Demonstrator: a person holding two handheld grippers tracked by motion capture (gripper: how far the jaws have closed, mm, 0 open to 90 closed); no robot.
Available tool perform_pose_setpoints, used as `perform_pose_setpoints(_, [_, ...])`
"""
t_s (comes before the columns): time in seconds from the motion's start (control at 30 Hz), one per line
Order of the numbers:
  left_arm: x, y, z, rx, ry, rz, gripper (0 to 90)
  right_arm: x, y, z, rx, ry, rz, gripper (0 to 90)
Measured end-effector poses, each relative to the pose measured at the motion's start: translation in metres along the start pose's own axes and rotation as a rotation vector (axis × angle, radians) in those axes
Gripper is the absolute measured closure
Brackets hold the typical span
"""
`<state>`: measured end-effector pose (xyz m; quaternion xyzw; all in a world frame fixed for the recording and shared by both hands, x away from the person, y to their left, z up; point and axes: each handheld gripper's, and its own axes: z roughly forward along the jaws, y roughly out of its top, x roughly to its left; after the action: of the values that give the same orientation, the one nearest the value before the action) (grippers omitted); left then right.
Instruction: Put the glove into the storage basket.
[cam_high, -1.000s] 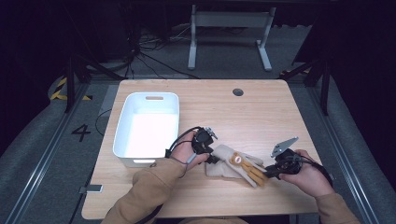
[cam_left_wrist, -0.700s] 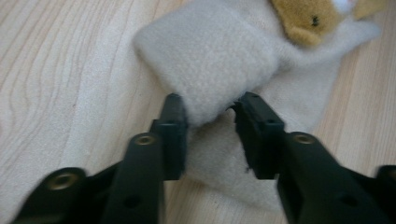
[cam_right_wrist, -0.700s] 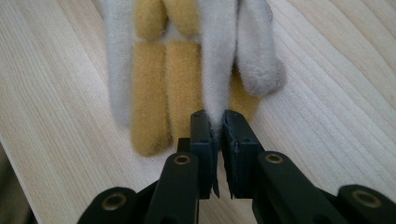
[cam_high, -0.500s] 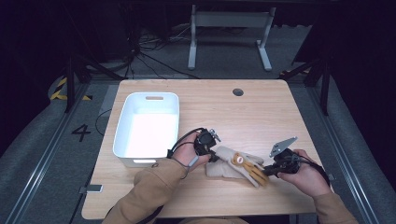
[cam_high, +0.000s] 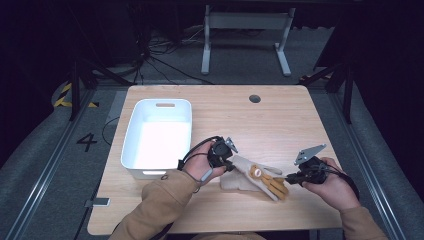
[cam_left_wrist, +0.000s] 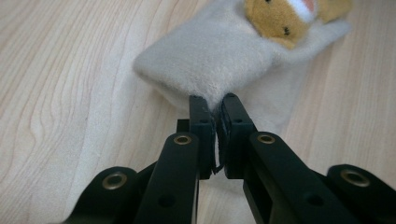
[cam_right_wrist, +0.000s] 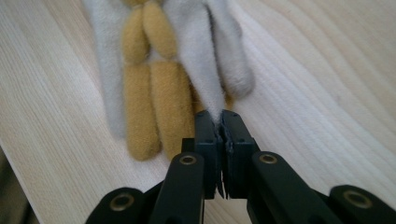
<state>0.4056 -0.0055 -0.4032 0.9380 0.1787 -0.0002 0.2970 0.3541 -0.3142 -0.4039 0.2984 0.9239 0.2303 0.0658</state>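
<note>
A cream fleece glove (cam_high: 248, 176) with tan fingers and a small bear face lies on the wooden table (cam_high: 280, 130) near its front edge. My left gripper (cam_high: 232, 167) is at its cuff end. In the left gripper view my left gripper (cam_left_wrist: 217, 106) has just closed and pinches the cuff edge of the glove (cam_left_wrist: 224, 60). At the finger end my right gripper (cam_high: 287, 179) has also just closed. In the right gripper view my right gripper (cam_right_wrist: 219, 120) is shut on the tip of a cream finger of the glove (cam_right_wrist: 154, 93).
A white plastic bin (cam_high: 160, 102) stands on the left half of the table, just left of my left hand. A round cable hole (cam_high: 255, 98) sits near the far edge. Bare wood stretches across the right and far parts of the table.
Both pairs of jaws have closed on the glove. My left hand has risen slightly with the cuff. The right hand has stayed in place.
</note>
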Motion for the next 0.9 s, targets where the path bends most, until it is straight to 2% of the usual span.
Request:
perform_pose_setpoints(0.2, [-0.012, 0.001, -0.014, -0.034, 0.021, 0.025, 86.1, -0.001, 0.003, -0.018, -0.037, -0.038, -0.002, 87.1])
perform_pose_setpoints(0.4, [-0.018, -0.002, -0.022, -0.05, 0.04, 0.033, 86.0, -0.003, 0.008, -0.026, -0.064, -0.062, -0.011, 87.1])
perform_pose_setpoints(0.77, [-0.032, -0.012, -0.033, -0.036, 0.058, 0.045, 85.9, -0.005, 0.023, -0.029, -0.084, -0.096, -0.033, 87.2])
perform_pose_setpoints(0.9, [-0.036, -0.016, -0.035, -0.019, 0.067, 0.037, 85.9, -0.007, 0.03, -0.027, -0.093, -0.096, -0.044, 87.2])
